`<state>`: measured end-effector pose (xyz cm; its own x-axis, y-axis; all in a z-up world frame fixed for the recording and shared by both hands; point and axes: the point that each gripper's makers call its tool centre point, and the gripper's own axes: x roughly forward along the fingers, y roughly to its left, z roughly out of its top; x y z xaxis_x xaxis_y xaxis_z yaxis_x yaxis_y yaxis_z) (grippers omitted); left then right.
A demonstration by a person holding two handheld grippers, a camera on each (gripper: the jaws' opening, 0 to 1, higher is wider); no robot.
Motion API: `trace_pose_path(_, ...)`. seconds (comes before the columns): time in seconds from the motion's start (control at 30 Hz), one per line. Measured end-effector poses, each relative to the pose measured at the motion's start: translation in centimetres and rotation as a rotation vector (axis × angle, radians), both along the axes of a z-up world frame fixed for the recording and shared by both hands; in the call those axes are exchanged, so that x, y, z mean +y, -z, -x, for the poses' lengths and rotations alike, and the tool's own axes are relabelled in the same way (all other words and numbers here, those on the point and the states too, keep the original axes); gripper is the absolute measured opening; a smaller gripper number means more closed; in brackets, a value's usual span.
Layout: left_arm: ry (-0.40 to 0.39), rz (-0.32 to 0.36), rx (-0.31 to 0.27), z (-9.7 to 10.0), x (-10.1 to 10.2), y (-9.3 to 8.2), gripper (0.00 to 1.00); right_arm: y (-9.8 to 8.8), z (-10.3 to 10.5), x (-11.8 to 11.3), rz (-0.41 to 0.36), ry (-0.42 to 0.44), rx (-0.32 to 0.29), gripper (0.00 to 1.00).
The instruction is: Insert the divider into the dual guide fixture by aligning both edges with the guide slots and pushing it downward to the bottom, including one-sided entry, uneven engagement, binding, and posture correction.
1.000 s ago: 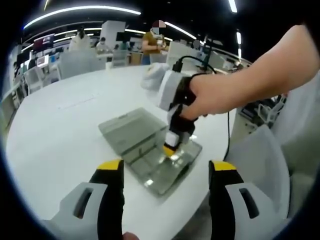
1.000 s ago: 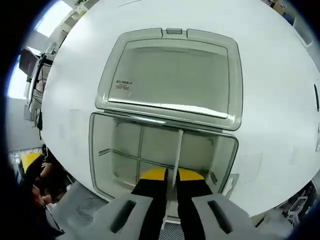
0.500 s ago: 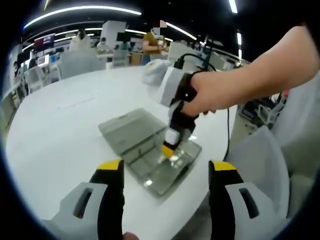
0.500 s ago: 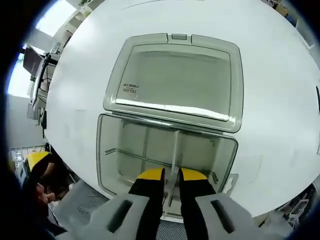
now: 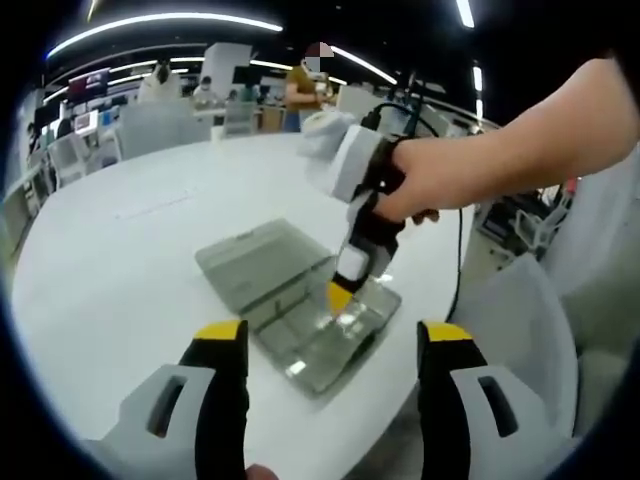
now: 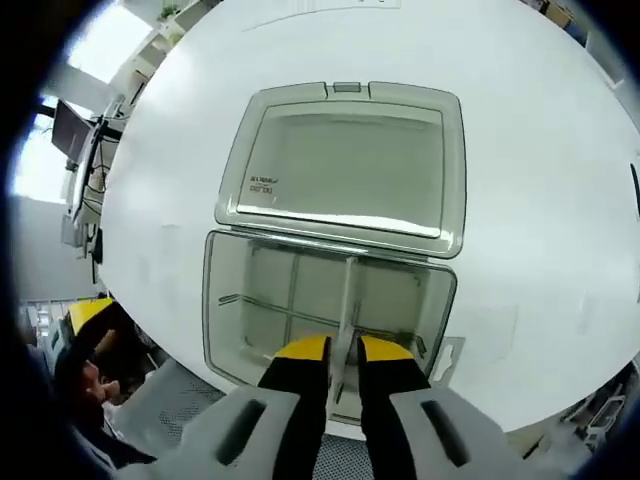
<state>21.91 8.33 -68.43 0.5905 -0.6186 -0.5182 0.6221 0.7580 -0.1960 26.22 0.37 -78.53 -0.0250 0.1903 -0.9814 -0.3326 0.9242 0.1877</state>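
On the white table (image 6: 540, 200), the right tool (image 6: 341, 352) pinches the divider (image 6: 347, 310) upright inside the open fixture (image 6: 225, 320).

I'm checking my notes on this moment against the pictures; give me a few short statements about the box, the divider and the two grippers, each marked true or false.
1. The right gripper is shut on the divider. True.
2. The box's lid is closed. False: it lies open, flat on the table.
3. The left gripper holds the box. False: it is open, off the box.
4. Cross dividers already sit in the box. True.
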Motion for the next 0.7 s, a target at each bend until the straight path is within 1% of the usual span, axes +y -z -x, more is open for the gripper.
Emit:
trace_pose_path(0.17, 0.004, 0.002, -0.001, -0.04, -0.24, -0.03, 0.67, 0.01, 0.05, -0.06, -0.012, 0.011, -0.001, 0.06)
trace_pose_path(0.37, 0.006, 0.003, -0.002, -0.05, -0.35, -0.06, 0.66, 0.24, 0.15, 0.22, -0.022, 0.011, 0.002, 0.02)
trace_pose_path(0.4, 0.005, 0.004, -0.001, -0.03, -0.34, -0.1, 0.66, 0.34, 0.1, 0.21, -0.015, 0.001, -0.002, 0.02)
trace_pose_path(0.53, 0.004, 0.005, 0.0, -0.02, -0.31, -0.08, 0.66, 0.58, 0.02, 0.21, -0.009, 0.005, 0.002, 0.02)
trace_pose_path(0.6, 0.003, 0.004, -0.002, -0.05, -0.27, -0.11, 0.66, 0.51, 0.17, 0.13, -0.003, 0.021, 0.012, 0.02)
trace_pose_path(0.7, 0.002, 0.003, -0.003, -0.13, -0.16, -0.13, 0.66, 0.33, 0.35, 0.1, 0.009, 0.012, 0.008, 0.01)
